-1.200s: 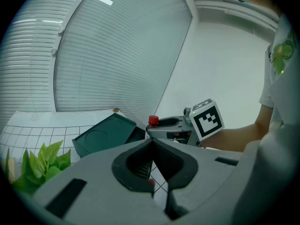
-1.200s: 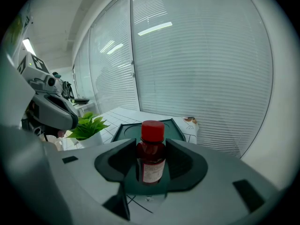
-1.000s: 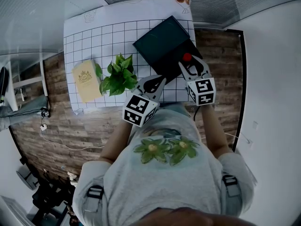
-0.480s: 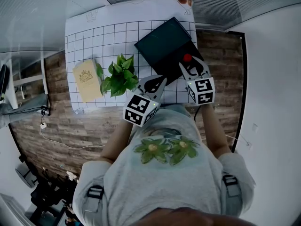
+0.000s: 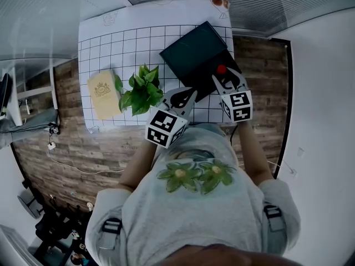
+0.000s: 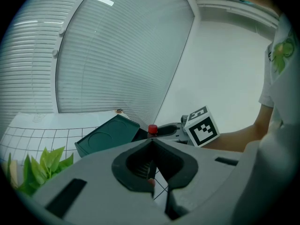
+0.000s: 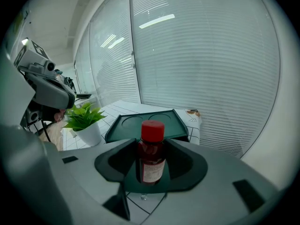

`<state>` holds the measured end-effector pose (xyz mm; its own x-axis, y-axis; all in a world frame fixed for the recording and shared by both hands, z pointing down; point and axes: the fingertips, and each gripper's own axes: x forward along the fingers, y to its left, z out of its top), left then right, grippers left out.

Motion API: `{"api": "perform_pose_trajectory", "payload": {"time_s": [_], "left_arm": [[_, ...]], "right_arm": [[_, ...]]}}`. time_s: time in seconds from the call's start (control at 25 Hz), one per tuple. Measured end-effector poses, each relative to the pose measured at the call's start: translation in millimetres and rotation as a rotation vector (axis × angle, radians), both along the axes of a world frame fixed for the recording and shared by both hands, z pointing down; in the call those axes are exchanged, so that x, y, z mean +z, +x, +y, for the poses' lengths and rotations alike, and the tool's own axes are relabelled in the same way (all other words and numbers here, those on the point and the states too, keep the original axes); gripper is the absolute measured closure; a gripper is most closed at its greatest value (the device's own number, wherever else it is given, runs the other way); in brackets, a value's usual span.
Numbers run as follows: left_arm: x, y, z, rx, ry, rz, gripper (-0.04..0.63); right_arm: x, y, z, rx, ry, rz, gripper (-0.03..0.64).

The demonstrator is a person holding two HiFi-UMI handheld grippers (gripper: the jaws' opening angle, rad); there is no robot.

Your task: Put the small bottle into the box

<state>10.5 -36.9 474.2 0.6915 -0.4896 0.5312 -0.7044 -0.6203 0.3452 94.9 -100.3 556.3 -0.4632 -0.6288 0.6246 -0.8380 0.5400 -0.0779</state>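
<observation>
Looking down in the head view, the person's bare forearms reach forward from the chest over the near edge of the wooden bench, the left one slanting in towards the dark green box and the right one running nearly straight ahead. The right gripper points at the box's near right corner, with the red cap of the small bottle showing between its jaws, just over that corner. The left gripper stops just short of the box's near edge, above the white gridded mat. A potted plant stands left of the box, and a tan carton lies further left. In the left gripper view, the left gripper has its jaws together at the tips with nothing between them; beyond them sit the box and, at its right end, the small bottle. In the right gripper view, the right gripper has its jaws clamped on the sides of the small bottle, which stands upright, raised above the mat, in front of the box; the potted plant is left of the box.
</observation>
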Motion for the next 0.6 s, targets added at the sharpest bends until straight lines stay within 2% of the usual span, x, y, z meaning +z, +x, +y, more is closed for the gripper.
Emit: {"api": "perform_pose_trajectory", "payload": {"time_s": [0.6], "left_arm": [[0,-2,-8,-0.024,-0.002,0.001,0.588]], "right_arm": [[12,-6,-9,-0.032,-0.028,0.011,0.417]]}}
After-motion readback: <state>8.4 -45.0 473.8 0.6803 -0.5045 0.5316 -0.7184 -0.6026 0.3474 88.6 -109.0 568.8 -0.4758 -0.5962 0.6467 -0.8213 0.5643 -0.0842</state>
